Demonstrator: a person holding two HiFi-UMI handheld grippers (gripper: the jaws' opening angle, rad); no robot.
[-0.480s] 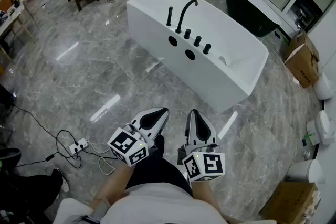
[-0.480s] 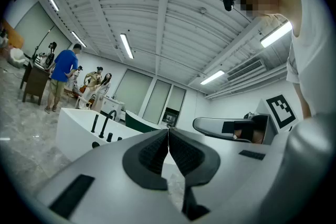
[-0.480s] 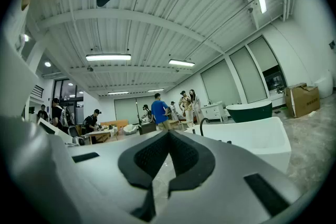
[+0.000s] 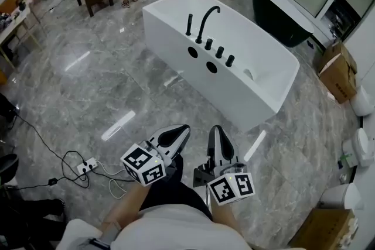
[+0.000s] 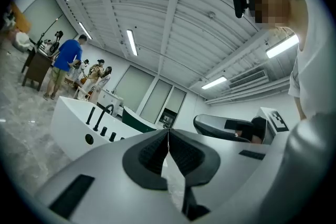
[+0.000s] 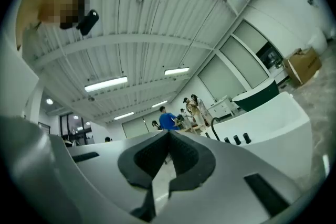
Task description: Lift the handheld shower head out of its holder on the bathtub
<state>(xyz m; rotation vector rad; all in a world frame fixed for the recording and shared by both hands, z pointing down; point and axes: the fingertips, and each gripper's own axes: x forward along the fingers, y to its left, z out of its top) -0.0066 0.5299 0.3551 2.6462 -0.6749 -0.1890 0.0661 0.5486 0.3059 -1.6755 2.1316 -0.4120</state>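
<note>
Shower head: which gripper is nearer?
Left, only slightly. Both are far from the handheld shower head: in the head view the left gripper is almost straight below it, the right gripper further right.

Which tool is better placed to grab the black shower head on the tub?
Left, narrowly: the slim black handheld shower head stands at the left end of the fittings on the white bathtub, nearer the left tool than the right tool. Both shut, far off.

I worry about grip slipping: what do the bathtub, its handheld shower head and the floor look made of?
The bathtub: smooth white, likely acrylic or stone resin; seamless walls. The handheld shower head: matte black, probably coated metal; no glints. The floor: polished grey marble-look tile; veining, mirrored lights.
</note>
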